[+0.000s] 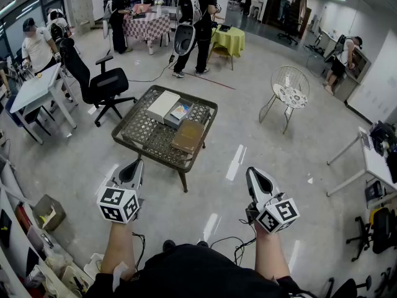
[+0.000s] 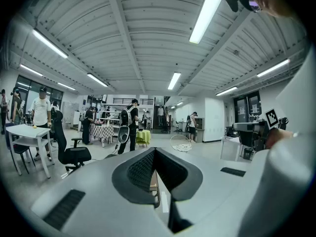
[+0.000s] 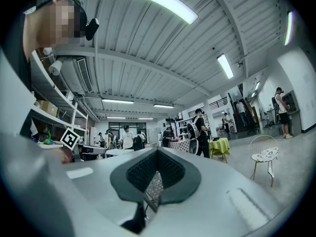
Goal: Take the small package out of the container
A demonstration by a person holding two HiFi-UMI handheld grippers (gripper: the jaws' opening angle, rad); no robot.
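Observation:
A low square table with a woven mesh top [image 1: 144, 136] stands on the floor ahead of me. On it lie a white flat box [image 1: 162, 104], a small colourful package [image 1: 180, 111] beside it, and a brown flat box [image 1: 188, 136] nearer to me. My left gripper [image 1: 137, 166] is held short of the table's near left corner, jaws shut and empty. My right gripper [image 1: 254, 173] hangs to the right of the table, jaws together with nothing in them. In both gripper views only a thin slit shows between the pads [image 2: 143, 169] [image 3: 170, 169].
A black office chair [image 1: 107, 85] stands left of the table and a white wire chair [image 1: 289, 89] to the right. White desks sit at the far left [image 1: 34, 90] and right edge [image 1: 377, 161]. Several people stand at the back. Cables [image 1: 231, 244] lie by my feet.

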